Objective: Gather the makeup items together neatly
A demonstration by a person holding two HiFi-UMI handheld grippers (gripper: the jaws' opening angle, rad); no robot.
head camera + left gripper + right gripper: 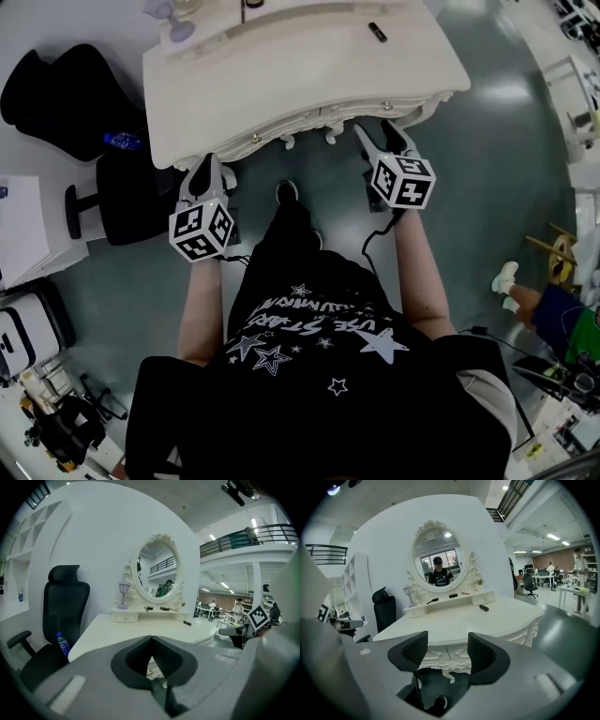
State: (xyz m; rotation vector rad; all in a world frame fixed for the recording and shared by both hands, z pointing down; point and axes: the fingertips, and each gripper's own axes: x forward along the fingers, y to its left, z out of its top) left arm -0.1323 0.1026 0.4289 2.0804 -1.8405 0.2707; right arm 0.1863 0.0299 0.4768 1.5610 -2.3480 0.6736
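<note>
Left tongs (208, 167): jaws together, tips meeting, nothing between them. Held level with the bench's front left corner, over the floor.
Right tongs (380, 136): jaws apart, nothing between them. Held at the bench's front right edge, short of the top.
Office chair (65, 606): black, just left of the bench. A water bottle (62, 644) with a blue label stands at its seat.
Bench (300, 84): white dressing table with a carved drawer front. Its top is mostly bare.
Dark tube (377, 32): lies alone on the bench top, right of centre and toward the rear, well apart from both tongs.
Raised shelf (454, 603): at the bench's rear. Carries a brush (432, 601), a dark case (453, 595) and a pink item (465, 593), spaced apart in a row.
Oval mirror (437, 559): upright above the shelf.
</note>
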